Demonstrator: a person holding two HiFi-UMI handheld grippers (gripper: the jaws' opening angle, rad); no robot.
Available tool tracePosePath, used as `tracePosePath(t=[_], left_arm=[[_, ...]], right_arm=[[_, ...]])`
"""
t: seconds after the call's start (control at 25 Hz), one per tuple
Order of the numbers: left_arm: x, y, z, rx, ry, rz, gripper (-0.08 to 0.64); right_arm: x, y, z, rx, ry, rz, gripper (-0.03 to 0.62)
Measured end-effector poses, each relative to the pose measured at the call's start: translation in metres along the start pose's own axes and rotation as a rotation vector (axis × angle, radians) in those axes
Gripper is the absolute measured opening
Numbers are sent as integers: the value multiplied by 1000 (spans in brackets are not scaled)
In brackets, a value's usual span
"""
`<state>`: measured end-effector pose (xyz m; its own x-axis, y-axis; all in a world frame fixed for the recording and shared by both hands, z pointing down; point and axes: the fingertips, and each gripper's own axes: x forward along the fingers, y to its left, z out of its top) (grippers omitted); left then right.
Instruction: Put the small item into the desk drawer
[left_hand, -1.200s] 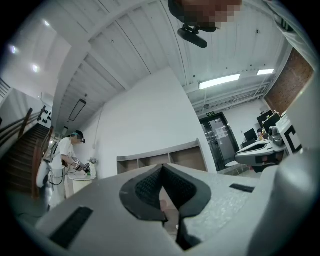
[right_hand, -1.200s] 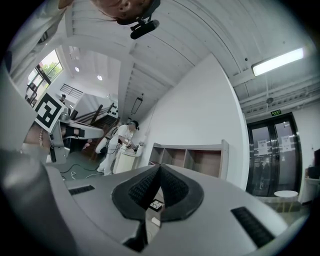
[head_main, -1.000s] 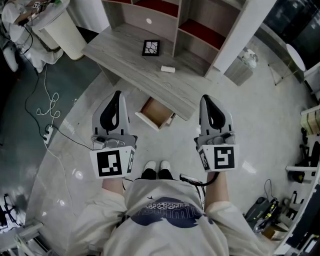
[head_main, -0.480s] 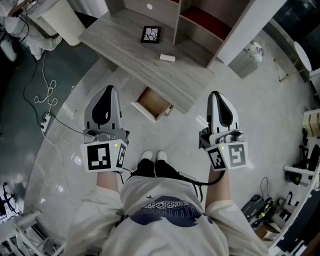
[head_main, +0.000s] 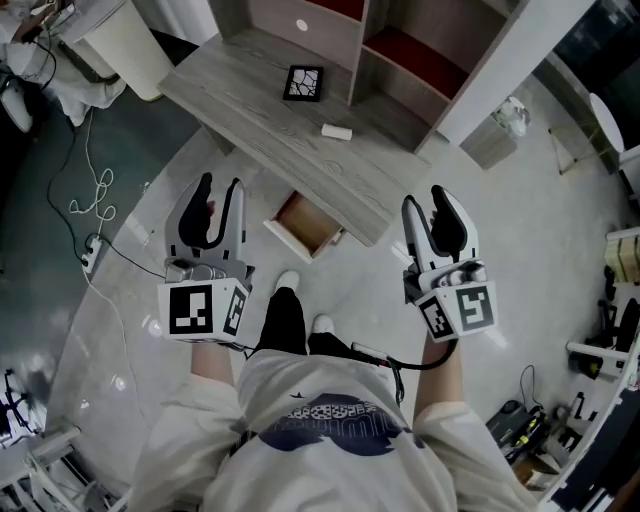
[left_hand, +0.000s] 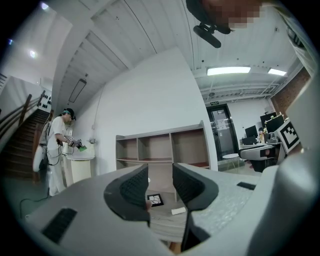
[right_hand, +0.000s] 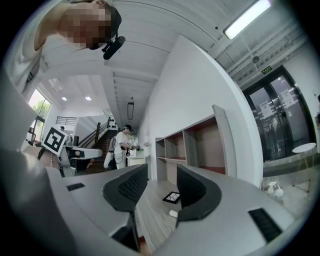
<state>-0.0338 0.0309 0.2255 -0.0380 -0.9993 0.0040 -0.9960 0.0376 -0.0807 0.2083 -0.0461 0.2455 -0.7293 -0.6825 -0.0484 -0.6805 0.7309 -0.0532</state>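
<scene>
Two grippers are held out before the desk (head_main: 242, 102), both empty. At the far left a white cable (head_main: 93, 190) trails over the floor. The left gripper (head_main: 220, 186) has its jaws wide apart, having just been opening, with nothing between them; its own view looks through the gap onto the desk top. Right of it the drawer (head_main: 305, 224) stands pulled out beneath the desk's front edge, its wooden inside showing. Above the drawer, on the desk top, the small white item (head_main: 336, 131) lies flat, well apart from both grippers, with a dark square tile (head_main: 303, 83) further back toward the shelves (head_main: 405, 48). The right gripper (head_main: 426, 197) sits off the desk's near right corner, its jaws also standing apart, having just been opening, and they grip nothing.
</scene>
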Motion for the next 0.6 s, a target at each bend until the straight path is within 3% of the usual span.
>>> tracePosePath(t=[0.6], left_arm=[[122, 96, -17, -27, 7, -98, 135]], right_arm=[[120, -8, -24, -36, 79, -108, 175]])
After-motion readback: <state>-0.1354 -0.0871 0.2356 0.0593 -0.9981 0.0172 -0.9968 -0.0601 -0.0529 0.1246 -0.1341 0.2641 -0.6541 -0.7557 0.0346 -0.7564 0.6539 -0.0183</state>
